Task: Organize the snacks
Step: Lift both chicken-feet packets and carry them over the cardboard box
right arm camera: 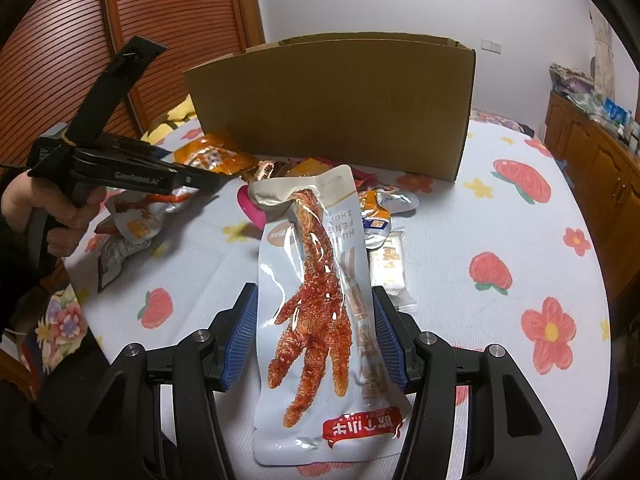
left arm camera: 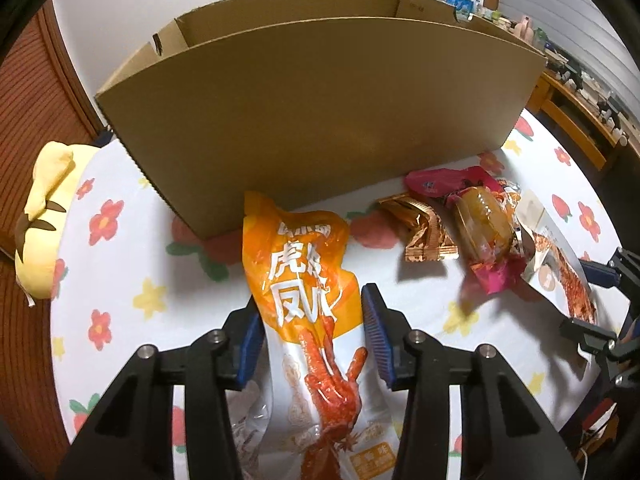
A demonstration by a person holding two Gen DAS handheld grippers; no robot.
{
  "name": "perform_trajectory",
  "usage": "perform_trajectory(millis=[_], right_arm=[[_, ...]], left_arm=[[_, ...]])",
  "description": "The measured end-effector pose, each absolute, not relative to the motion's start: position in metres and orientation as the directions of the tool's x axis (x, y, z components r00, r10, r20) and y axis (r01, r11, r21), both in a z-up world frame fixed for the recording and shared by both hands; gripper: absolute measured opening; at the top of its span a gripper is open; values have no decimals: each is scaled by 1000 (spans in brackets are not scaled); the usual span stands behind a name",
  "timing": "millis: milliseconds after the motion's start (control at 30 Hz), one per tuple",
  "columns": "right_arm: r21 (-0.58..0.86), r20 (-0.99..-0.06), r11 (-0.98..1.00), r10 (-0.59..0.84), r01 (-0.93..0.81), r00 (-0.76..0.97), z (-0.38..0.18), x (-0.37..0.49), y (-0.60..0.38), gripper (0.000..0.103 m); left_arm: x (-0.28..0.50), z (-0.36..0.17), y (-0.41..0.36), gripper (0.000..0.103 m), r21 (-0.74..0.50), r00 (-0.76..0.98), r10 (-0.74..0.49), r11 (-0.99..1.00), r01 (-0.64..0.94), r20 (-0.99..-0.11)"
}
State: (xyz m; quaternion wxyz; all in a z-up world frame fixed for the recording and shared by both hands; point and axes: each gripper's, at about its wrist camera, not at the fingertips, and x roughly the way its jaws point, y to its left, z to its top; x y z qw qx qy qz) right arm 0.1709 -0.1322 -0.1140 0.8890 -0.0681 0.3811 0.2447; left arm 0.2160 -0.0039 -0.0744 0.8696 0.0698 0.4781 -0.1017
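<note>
An orange chicken-feet packet (left arm camera: 296,264) stands between the blue pads of my left gripper (left arm camera: 312,296), which is shut on its sides. In the right wrist view the left gripper (right arm camera: 212,180) is at the left, held by a hand, with that packet (right arm camera: 136,220) hanging beneath it. My right gripper (right arm camera: 314,289) is shut on a pale grey chicken-foot packet (right arm camera: 316,312), holding it above the table. The right gripper (left arm camera: 588,304) and its packet (left arm camera: 560,268) also show at the right edge of the left wrist view. A tall open cardboard box (left arm camera: 320,120) (right arm camera: 332,112) stands behind both.
Loose snacks lie before the box: a pink packet (left arm camera: 440,180), a copper packet (left arm camera: 424,232), a small white bar (right arm camera: 390,268). The flowered tablecloth (right arm camera: 520,240) covers a round table. A yellow plush (left arm camera: 44,208) sits at the left edge; a wooden cabinet (right arm camera: 592,160) stands right.
</note>
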Motion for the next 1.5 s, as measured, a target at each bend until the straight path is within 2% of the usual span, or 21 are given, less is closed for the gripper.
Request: perform_trajectory(millis=[233,900,1500], right_arm=[[62,-713,869,383,-492,587,-114,171,-131,57],[73,-674,859,417,-506,610,-110,167,-136,56],[46,-589,860,434,-508,682,-59,176,-141,56]], left_arm=[[204,-71,5,37,37,545,-107,969,245,-831],[177,-23,-5,37,5,644,-182,961,278,-743],[189,28,-20,36,-4,716,-234,952,307,-657]])
